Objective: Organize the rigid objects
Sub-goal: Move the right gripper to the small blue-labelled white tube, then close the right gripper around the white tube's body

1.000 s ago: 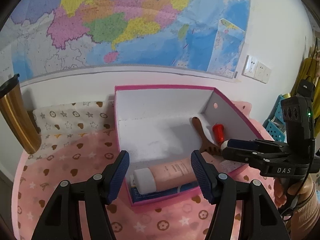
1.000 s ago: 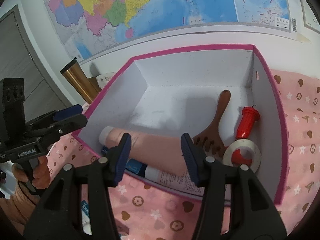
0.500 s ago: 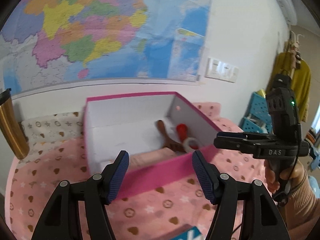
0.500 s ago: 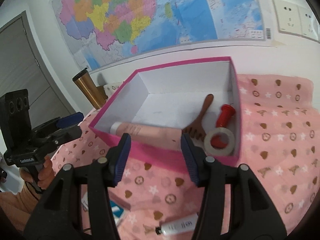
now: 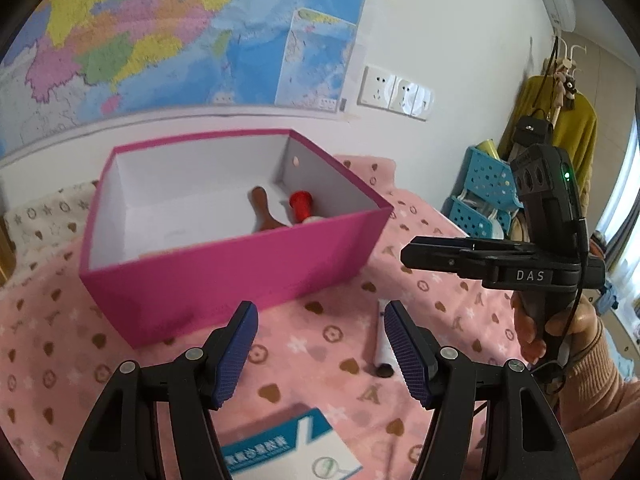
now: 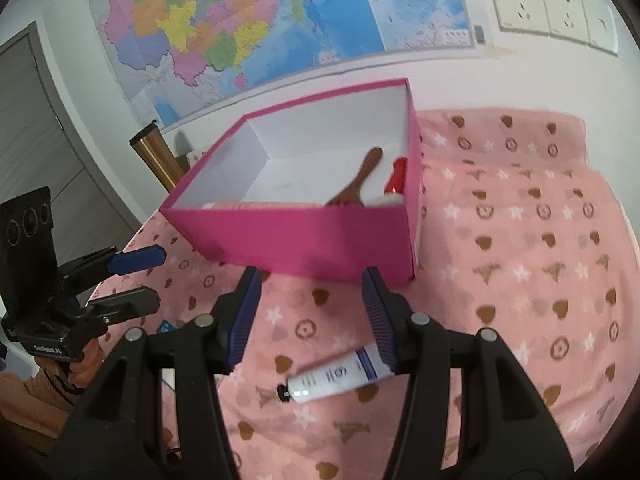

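Box (image 6: 304,240) on the blanket (image 6: 520,240), comb (image 6: 356,184) inside it (toward its right wall), tube (image 6: 336,378) in front

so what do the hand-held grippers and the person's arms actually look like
Each hand-held gripper, left and right, is black plastic with ribbed blue pads and silver rivets. The right one's body reads DAS, carries a green light and a black cable. Sleeves are salmon-orange knit.
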